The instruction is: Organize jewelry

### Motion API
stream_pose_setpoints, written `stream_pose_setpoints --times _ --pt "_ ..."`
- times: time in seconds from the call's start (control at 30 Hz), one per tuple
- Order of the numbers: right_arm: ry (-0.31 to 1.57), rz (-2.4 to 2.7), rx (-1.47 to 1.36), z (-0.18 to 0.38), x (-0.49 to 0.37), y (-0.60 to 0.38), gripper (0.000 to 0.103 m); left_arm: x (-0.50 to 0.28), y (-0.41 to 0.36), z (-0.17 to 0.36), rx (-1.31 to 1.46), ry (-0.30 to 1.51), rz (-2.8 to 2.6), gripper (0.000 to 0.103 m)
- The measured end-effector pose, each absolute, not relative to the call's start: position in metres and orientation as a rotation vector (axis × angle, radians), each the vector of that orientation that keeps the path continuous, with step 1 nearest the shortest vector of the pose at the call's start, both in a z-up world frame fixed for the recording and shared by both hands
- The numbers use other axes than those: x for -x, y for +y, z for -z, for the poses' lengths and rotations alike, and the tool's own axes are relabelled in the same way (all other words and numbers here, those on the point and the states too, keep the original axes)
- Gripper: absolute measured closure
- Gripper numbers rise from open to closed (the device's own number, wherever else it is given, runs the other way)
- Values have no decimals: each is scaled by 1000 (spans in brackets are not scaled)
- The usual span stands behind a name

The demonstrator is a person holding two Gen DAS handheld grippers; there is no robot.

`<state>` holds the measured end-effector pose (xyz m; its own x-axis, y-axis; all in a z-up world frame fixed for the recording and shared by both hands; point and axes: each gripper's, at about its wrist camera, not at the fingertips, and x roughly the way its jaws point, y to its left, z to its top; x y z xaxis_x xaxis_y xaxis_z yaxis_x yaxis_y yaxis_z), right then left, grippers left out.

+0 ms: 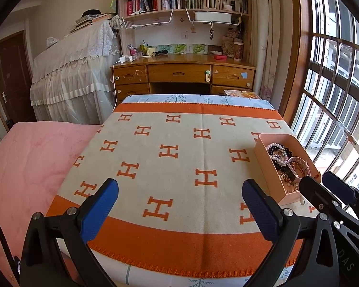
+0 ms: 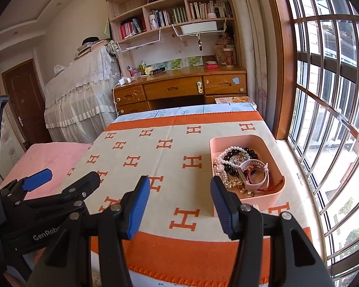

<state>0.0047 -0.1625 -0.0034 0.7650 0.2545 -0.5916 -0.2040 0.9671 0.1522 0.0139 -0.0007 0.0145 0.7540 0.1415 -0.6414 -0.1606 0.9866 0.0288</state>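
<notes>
A pink open box (image 2: pixel 247 138) stands at the right side of a cream blanket with orange H marks (image 2: pixel 155 157). It holds a tangle of jewelry: a pearl bracelet (image 2: pixel 229 151), black beads (image 2: pixel 251 153), a pink watch (image 2: pixel 259 173) and a gold chain (image 2: pixel 234 182). My right gripper (image 2: pixel 179 204) is open and empty, just left of the box's near corner. My left gripper (image 1: pixel 179 205) is open and empty over the blanket's near middle. In the left wrist view the box (image 1: pixel 268 167) lies to the right, with the right gripper (image 1: pixel 319 181) beside its near end.
A pink quilt (image 1: pixel 28 167) lies left of the blanket. Behind stand a wooden desk with drawers (image 1: pixel 179 71), bookshelves (image 1: pixel 184 0) and a lace-covered piece of furniture (image 1: pixel 76 71). A barred window (image 2: pixel 328 119) and its sill run along the right edge.
</notes>
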Motion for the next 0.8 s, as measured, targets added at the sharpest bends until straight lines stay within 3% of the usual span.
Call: stream_pose_setpoints --times 0.8 --pt "666 -248 -86 5 -11 -159 50 -18 0 -12 30 705 -173 1"
